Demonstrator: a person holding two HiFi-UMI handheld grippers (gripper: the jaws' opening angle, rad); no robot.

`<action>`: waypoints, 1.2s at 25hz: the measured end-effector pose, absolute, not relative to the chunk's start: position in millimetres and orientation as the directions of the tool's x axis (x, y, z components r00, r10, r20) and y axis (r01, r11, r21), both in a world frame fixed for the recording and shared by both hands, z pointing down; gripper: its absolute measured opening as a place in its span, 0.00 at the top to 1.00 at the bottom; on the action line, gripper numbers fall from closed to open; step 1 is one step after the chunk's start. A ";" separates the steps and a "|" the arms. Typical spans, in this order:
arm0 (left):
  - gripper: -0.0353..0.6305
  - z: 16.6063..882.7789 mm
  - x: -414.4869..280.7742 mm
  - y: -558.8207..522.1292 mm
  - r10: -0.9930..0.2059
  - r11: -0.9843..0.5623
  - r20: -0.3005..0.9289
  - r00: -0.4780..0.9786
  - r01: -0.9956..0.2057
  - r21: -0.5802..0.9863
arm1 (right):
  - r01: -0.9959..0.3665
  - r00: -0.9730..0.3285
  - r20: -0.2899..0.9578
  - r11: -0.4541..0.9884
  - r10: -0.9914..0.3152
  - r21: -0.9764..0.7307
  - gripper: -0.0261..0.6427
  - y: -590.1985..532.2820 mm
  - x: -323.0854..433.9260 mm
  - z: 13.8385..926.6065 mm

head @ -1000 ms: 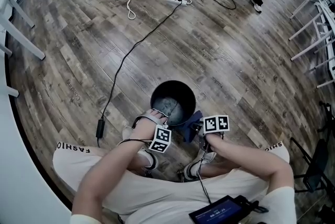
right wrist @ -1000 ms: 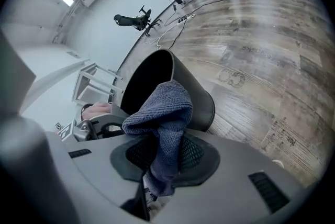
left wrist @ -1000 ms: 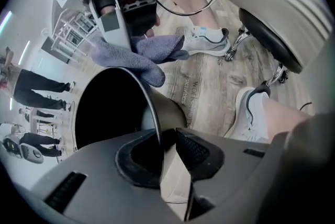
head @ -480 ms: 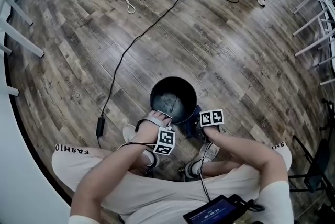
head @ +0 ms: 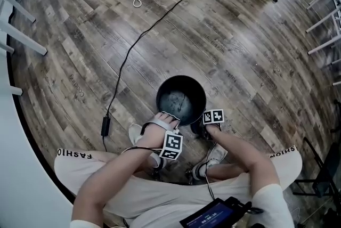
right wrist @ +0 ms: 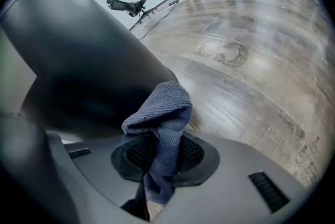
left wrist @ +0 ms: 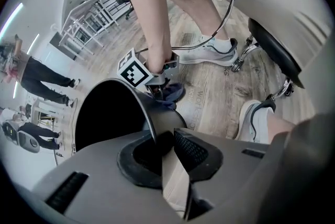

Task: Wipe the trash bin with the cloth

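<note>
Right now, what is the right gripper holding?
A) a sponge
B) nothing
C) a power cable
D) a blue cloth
D: in the right gripper view, the right gripper's jaws are shut on the blue cloth, beside the trash bin's dark wall.

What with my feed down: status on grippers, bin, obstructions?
Left gripper just closed on trash bin rim. Right gripper shut on blue cloth at bin's side. Nothing obstructing.
</note>
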State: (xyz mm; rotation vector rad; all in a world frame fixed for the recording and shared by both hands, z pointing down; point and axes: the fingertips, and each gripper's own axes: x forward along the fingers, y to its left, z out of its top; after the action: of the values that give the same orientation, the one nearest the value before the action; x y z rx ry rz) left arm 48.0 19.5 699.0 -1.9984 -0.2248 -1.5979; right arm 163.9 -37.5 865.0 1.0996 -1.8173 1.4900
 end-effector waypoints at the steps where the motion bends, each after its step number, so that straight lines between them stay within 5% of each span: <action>1: 0.83 699.4 48.0 20.0 -0.212 -0.826 0.938 0.274 0.462 -0.322 | -0.853 -0.513 0.824 0.032 -0.242 -0.522 0.84 -36.4 165.8 875.7; 5: 0.83 700.2 49.8 19.6 -0.211 -0.833 0.938 0.274 0.453 -0.319 | -0.850 -0.492 0.828 -0.054 -0.269 -0.523 0.84 -38.6 170.8 884.1; 15: 0.82 701.3 49.0 24.5 -0.232 -0.833 0.930 0.286 0.435 -0.342 | -0.905 -0.424 0.895 0.018 -0.135 -0.426 0.84 -17.5 186.3 843.8; 22: 0.67 694.8 40.9 29.1 -0.079 -0.879 0.950 0.301 0.429 -0.209 | -0.848 -0.526 0.826 0.050 -0.204 -0.528 0.84 -33.1 174.6 741.8; 30: 0.67 700.9 20.5 11.5 -0.170 -0.847 0.953 0.252 0.457 -0.272 | -0.761 -0.648 0.745 0.098 -0.158 -0.641 0.84 8.7 140.3 657.4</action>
State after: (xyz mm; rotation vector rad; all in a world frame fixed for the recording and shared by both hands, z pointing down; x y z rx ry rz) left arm 20.5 11.5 700.9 -2.0258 -0.2601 -1.6364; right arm 140.3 8.7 657.4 0.8970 -1.8841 1.5843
